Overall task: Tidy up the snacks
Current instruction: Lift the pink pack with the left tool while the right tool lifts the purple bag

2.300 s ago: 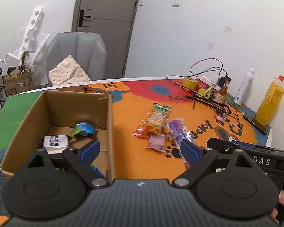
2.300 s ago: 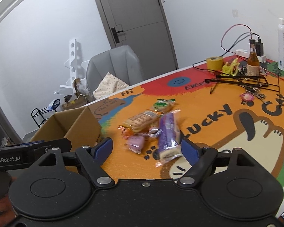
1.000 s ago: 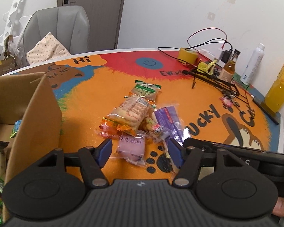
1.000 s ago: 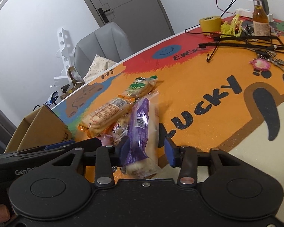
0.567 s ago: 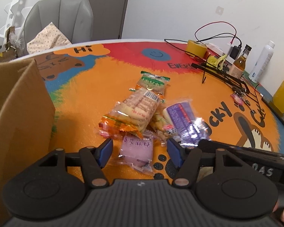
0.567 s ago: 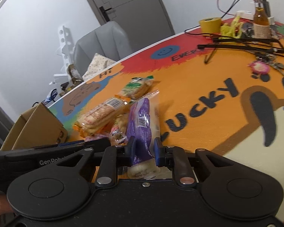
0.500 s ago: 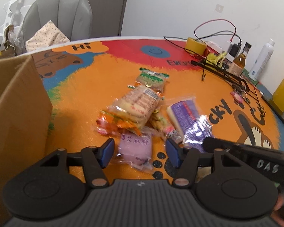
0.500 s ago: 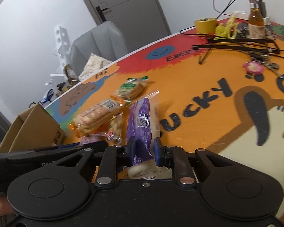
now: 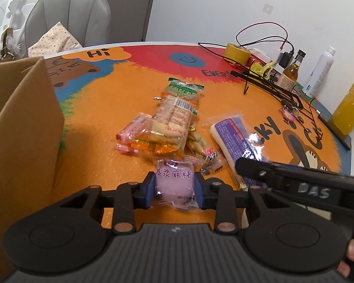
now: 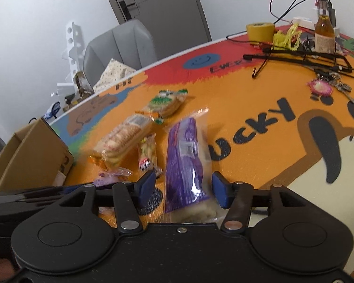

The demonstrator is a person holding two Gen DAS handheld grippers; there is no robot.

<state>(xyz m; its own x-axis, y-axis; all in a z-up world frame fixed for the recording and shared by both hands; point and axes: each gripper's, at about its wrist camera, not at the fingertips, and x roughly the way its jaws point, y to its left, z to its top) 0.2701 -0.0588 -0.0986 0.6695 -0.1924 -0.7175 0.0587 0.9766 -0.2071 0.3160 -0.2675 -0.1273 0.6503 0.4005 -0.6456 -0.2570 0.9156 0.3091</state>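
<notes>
Left gripper (image 9: 175,189): blue pads pinching the pink mochi packet (image 9: 174,184) on both sides, low over the orange table mat (image 9: 94,141).

Right gripper (image 10: 184,189): pads spread apart, straddling the purple-wrapped bar (image 10: 185,165), which lies on the mat between them, touching neither pad.

Loose snacks at 12 o'clock of the left gripper: cracker pack (image 9: 167,125) in orange wrapper, green-labelled biscuit pack (image 9: 183,89) beyond it, small nut packet (image 9: 201,148) at 1 o'clock.

Cardboard box (image 9: 18,127): at 9 o'clock, contents not visible.

Far edge, 1–2 o'clock: yellow tape roll (image 9: 237,52), brown glass bottle (image 9: 292,70), white spray can (image 9: 318,73), orange juice bottle (image 9: 350,108).
</notes>
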